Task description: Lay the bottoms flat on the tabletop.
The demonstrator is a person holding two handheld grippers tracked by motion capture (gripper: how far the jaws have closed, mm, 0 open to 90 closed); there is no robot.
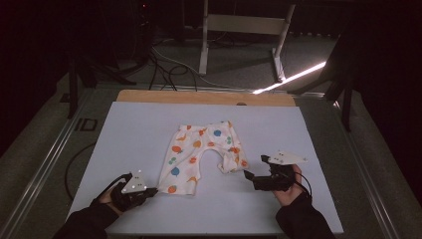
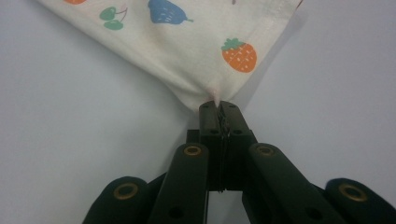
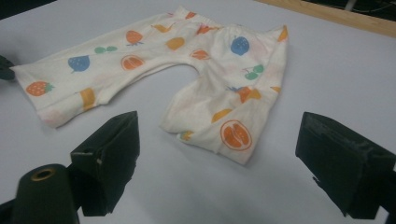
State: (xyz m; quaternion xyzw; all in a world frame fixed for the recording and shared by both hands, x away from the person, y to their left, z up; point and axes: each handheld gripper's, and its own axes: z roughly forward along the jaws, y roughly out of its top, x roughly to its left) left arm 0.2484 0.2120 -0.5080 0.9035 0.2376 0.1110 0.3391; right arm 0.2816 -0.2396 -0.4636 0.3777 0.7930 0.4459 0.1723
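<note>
Left gripper, jaws pressed together at 6 o'clock, pinching the cream fruit-print garment by its corner; cloth fans toward 12 o'clock over the white table.

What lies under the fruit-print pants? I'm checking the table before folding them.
Around the pants there is bare white table, and they lie flat on it. Whatever sits directly beneath the cloth is covered. The left claw pinches one leg corner.

Dark lab: white table, floor cables, metal stand.
</note>
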